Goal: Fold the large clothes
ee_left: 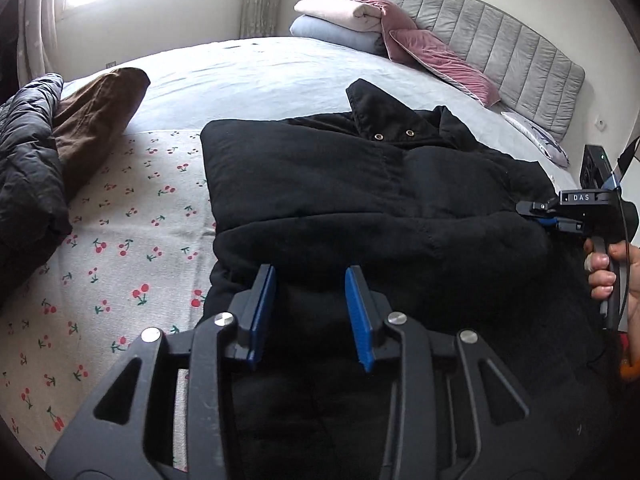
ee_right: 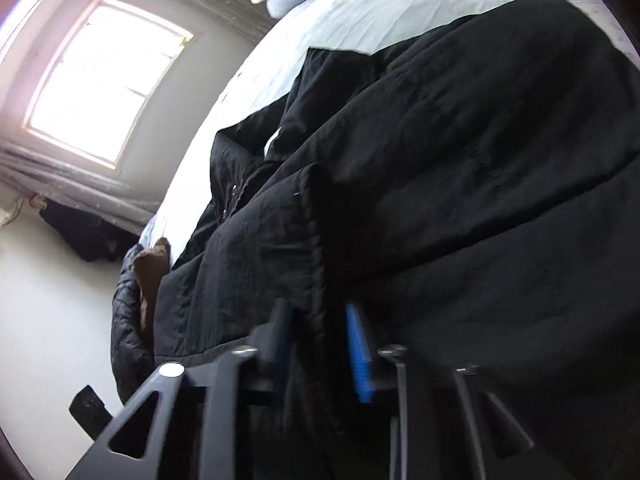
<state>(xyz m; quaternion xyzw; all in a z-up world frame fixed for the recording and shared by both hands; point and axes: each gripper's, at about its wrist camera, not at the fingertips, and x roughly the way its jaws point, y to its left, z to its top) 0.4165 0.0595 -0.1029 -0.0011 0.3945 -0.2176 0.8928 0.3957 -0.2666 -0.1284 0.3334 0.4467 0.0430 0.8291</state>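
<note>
- Black padded coat (ee_left: 360, 200) lies partly folded on the bed (ee_left: 248, 76), its collar toward the grey headboard (ee_left: 500, 40)
- left tongs (ee_left: 310, 312) hover over the coat's near hem, blue pads apart, holding nothing
- right tongs (ee_right: 320, 344) sit at the coat's right edge; a fold of black fabric runs between the pads, seemingly pinched, though the view is blurred
- brown garment (ee_left: 96, 120) lies left of the coat

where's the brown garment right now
In the left wrist view the brown garment lies at the far left of the bed, beside a dark puffer jacket and left of the black coat.
</note>
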